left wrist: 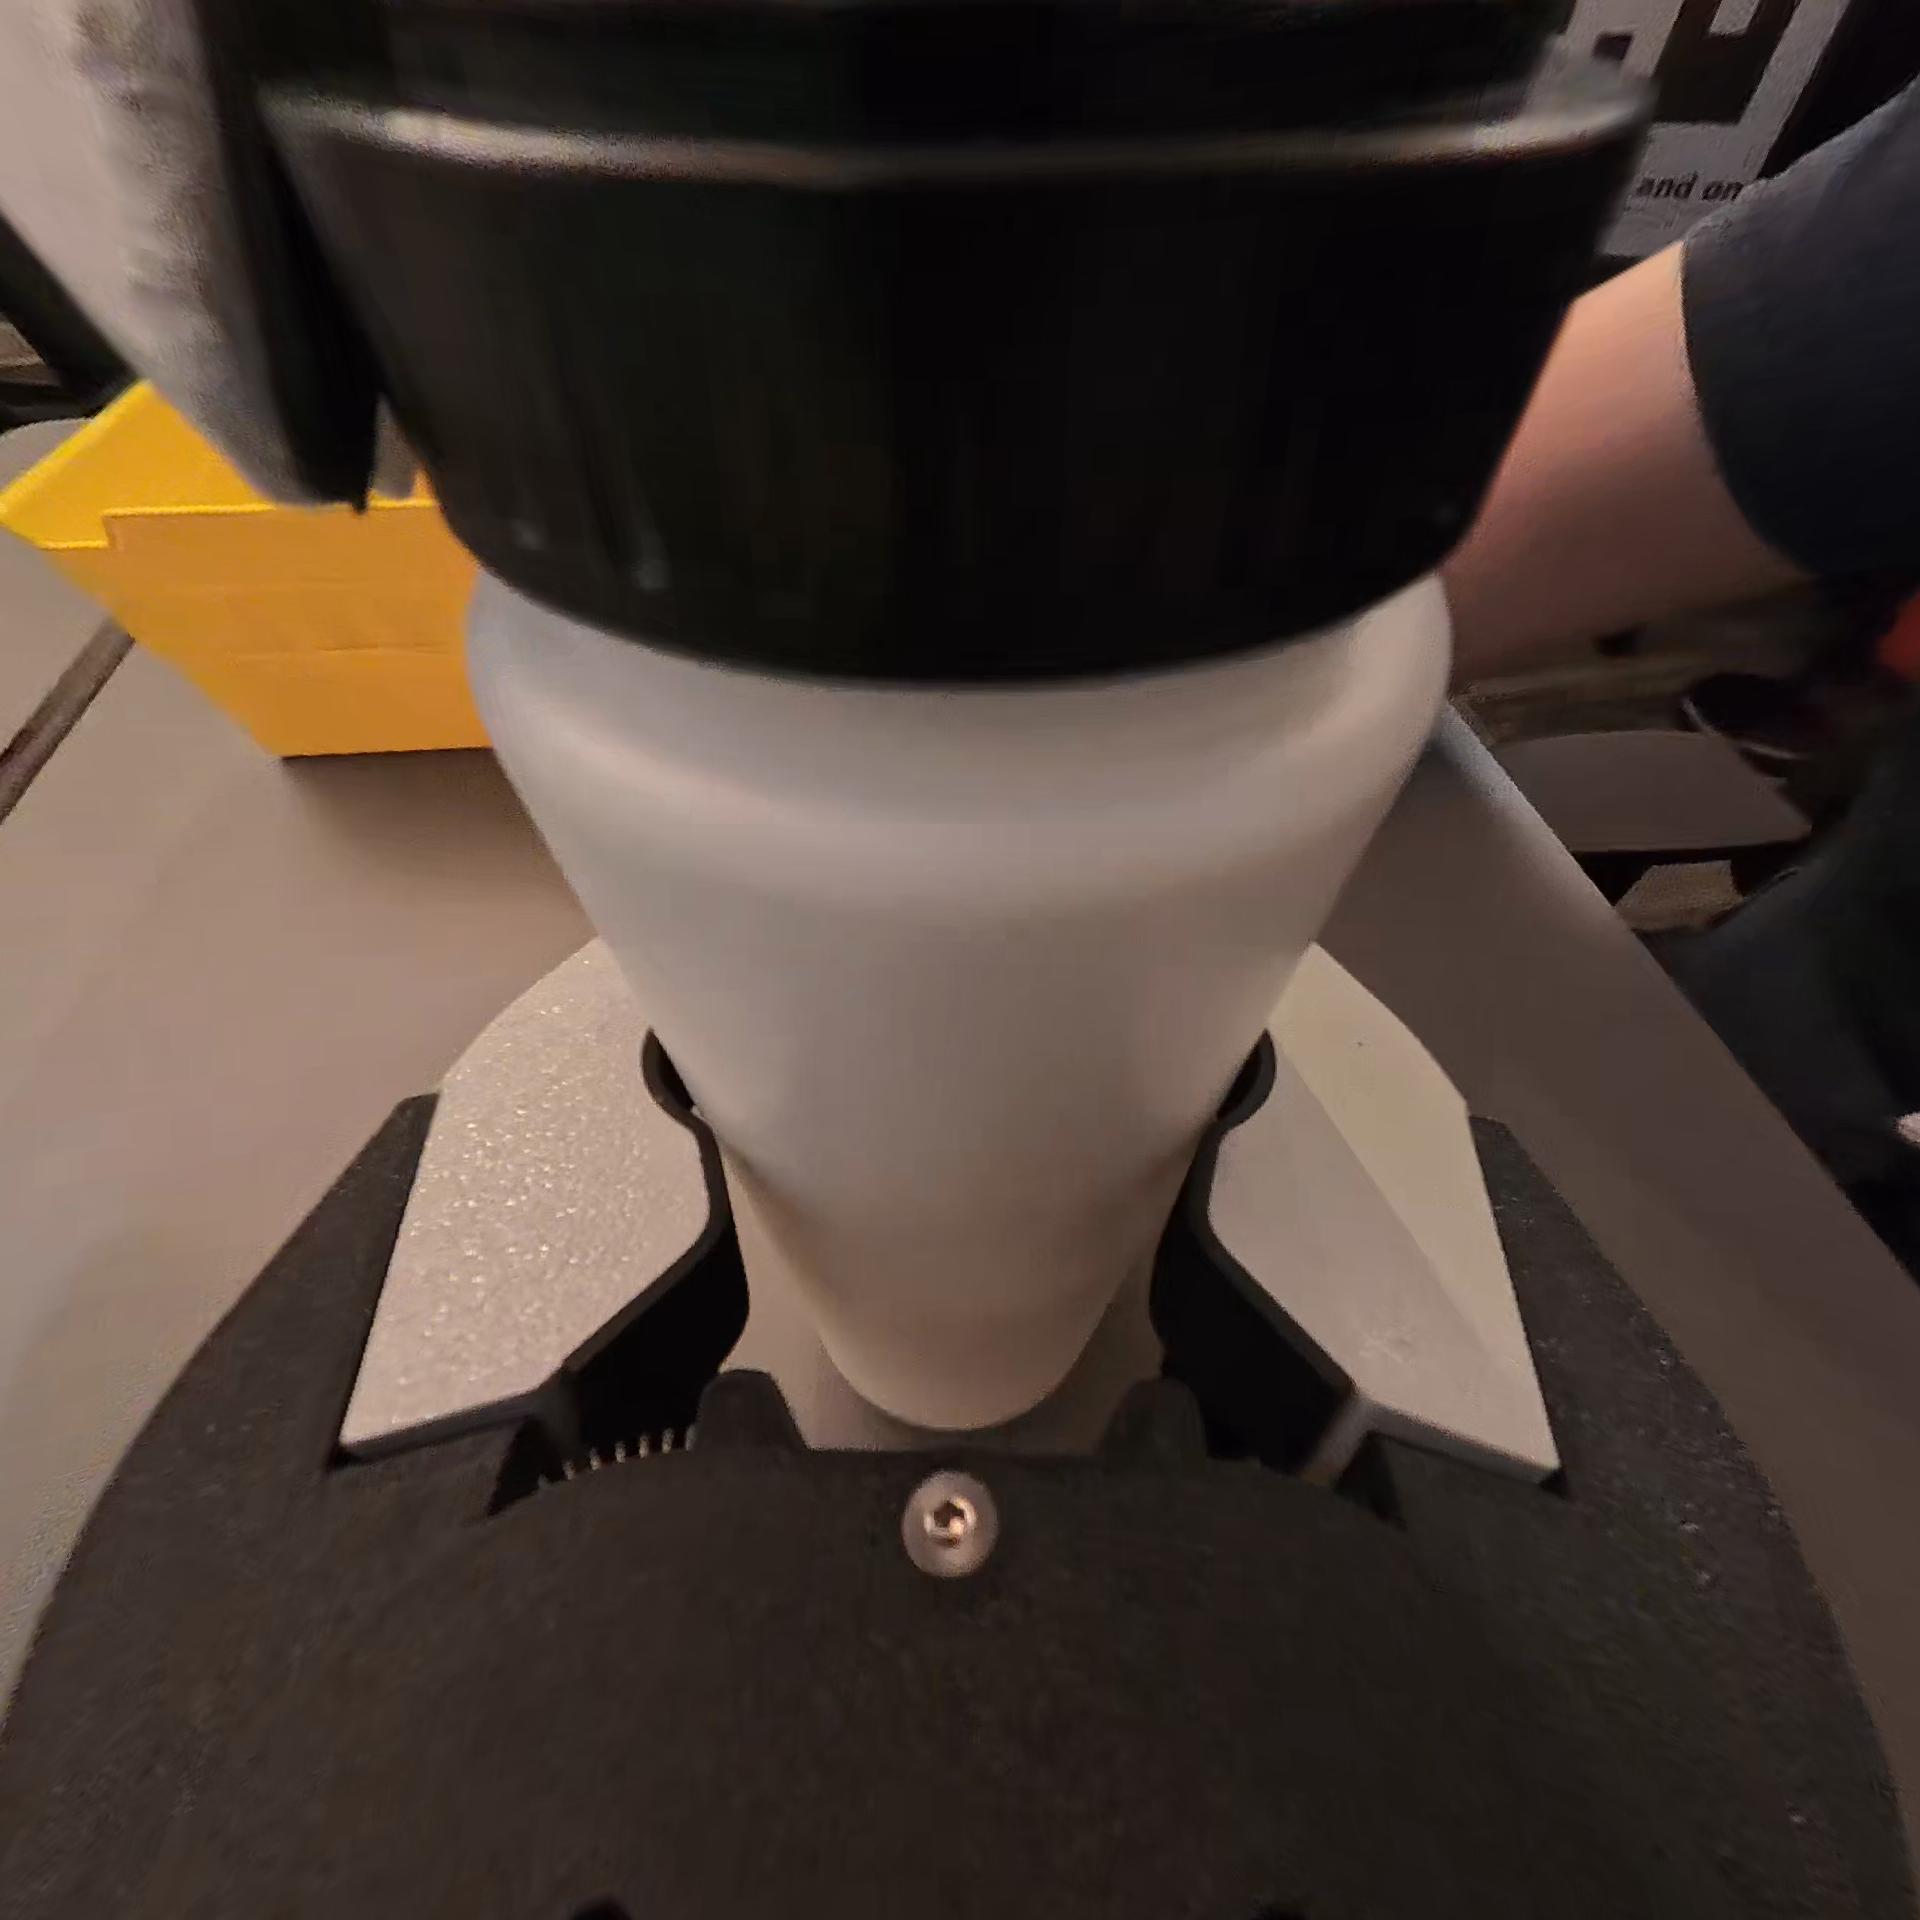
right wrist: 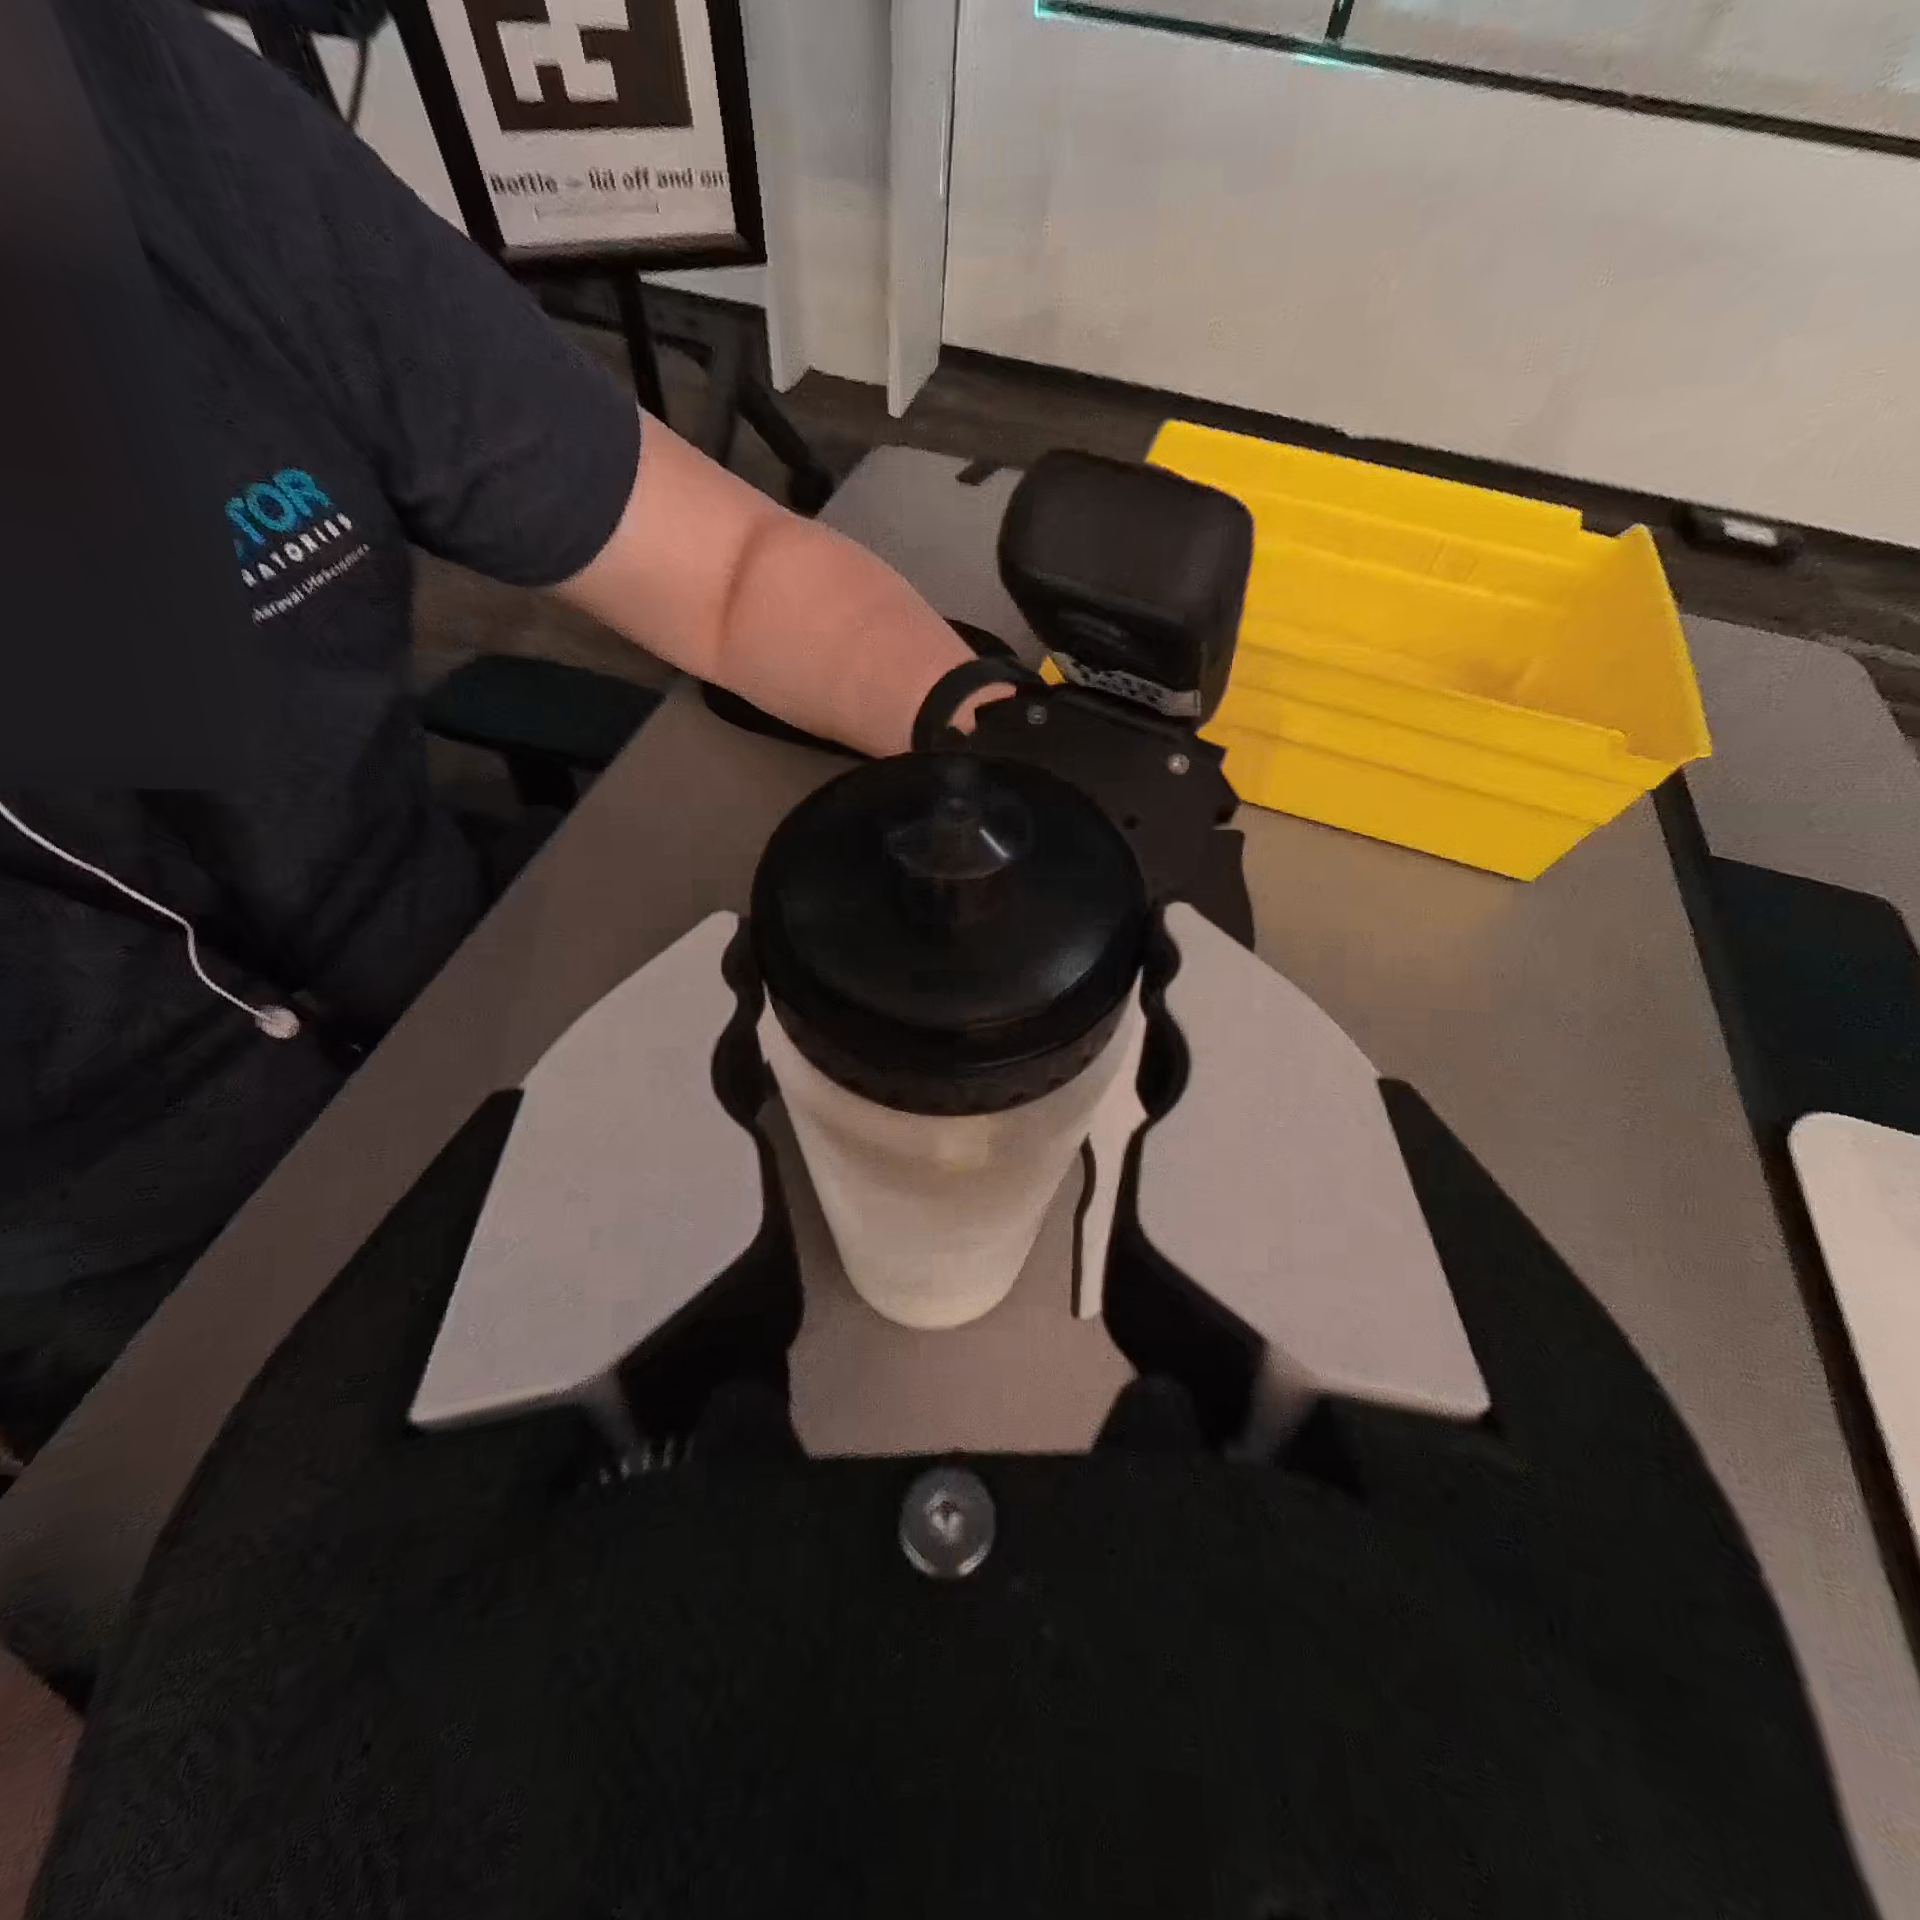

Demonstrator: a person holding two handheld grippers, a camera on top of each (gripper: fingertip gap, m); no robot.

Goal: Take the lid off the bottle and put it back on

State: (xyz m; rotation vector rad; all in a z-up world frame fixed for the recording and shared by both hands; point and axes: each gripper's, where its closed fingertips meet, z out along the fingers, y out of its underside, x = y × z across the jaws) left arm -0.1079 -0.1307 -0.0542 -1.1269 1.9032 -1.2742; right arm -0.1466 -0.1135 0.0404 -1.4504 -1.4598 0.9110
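While my left claw clamps the white bottle low on its body, fingers pressed to both sides, the bottle stands upright on the grey counter. My right claw sits over it from above, its fingers closed about halfway and flanking the black lid at the rim; I cannot tell whether they press it. The lid is seated on the bottle. Count: one bottle, one lid, two claws, one yellow bin farther back on the counter. A person's forearm reaches to the left claw.
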